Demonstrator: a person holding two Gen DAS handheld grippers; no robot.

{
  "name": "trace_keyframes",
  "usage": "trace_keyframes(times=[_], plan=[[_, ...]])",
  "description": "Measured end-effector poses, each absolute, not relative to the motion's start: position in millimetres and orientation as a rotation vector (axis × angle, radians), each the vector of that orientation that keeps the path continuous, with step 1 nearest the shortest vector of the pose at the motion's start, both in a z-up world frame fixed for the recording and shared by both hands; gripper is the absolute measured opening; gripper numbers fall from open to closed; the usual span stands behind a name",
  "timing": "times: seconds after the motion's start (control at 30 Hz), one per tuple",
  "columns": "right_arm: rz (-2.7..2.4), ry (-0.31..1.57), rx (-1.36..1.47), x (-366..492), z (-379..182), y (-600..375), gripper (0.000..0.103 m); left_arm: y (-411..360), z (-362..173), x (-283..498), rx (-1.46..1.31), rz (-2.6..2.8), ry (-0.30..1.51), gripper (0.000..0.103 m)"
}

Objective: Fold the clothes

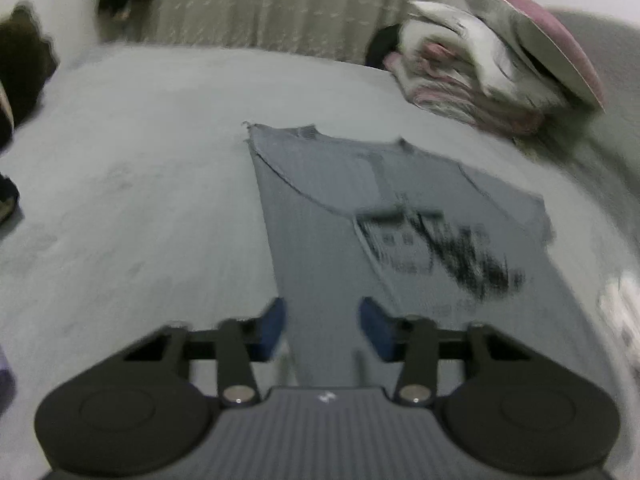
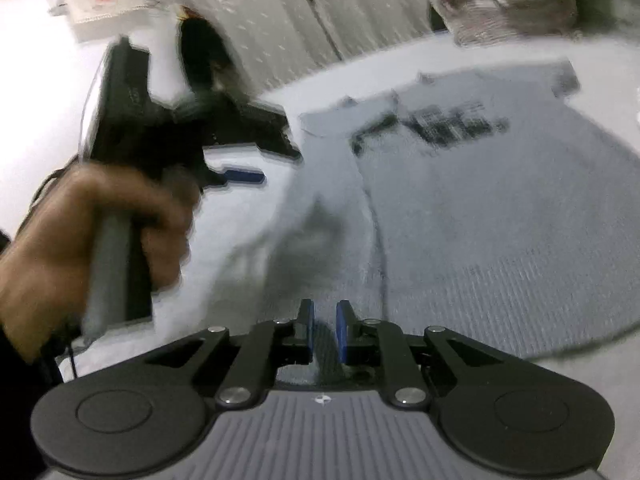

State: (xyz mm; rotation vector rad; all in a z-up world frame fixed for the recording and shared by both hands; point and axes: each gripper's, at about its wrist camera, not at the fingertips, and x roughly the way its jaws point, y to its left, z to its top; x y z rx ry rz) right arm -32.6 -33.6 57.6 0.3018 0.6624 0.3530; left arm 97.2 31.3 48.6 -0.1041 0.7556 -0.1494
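1. T-shirt (image 1: 400, 216): grey with a dark printed graphic, it lies flat on the pale bed (image 1: 140, 160), one side folded in over the body.
2. Left gripper (image 1: 322, 326) hovers over the shirt's near edge, blue pads apart with only a moderate gap, nothing between them.
3. Right gripper (image 2: 322, 332) sits by the shirt's (image 2: 500, 216) left border, jaws almost together; whether they pinch fabric I cannot tell.
4. A hand (image 2: 92, 236) carries the left gripper (image 2: 244, 176).
5. Stacked folded laundry (image 1: 480, 72) rests at the bed's far corner.
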Motion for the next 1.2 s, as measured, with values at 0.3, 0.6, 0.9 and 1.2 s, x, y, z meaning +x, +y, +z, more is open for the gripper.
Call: trace_keyframes(times=[0.3, 0.6, 0.9, 1.2], plan=[[0.374, 0.701, 0.097, -45.2, 45.6, -5.2, 0.018, 21.9, 17.9, 50.0, 0.057, -0.124, 0.764, 0.027], [0.367, 0.768, 0.107, -67.4, 43.6, -13.5, 0.018, 22.8, 19.8, 9.7, 0.068, -0.132, 0.761, 0.024], [0.292, 0.716, 0.309, -83.5, 65.8, -75.1, 0.029, 41.5, 35.6, 0.0, -0.026, -0.136, 0.781, 0.027], [0.024, 0.632, 0.583, -66.2, 84.4, -182.6, 0.037, 27.0, 56.2, 8.8, -0.077, -0.175, 0.793, 0.030]])
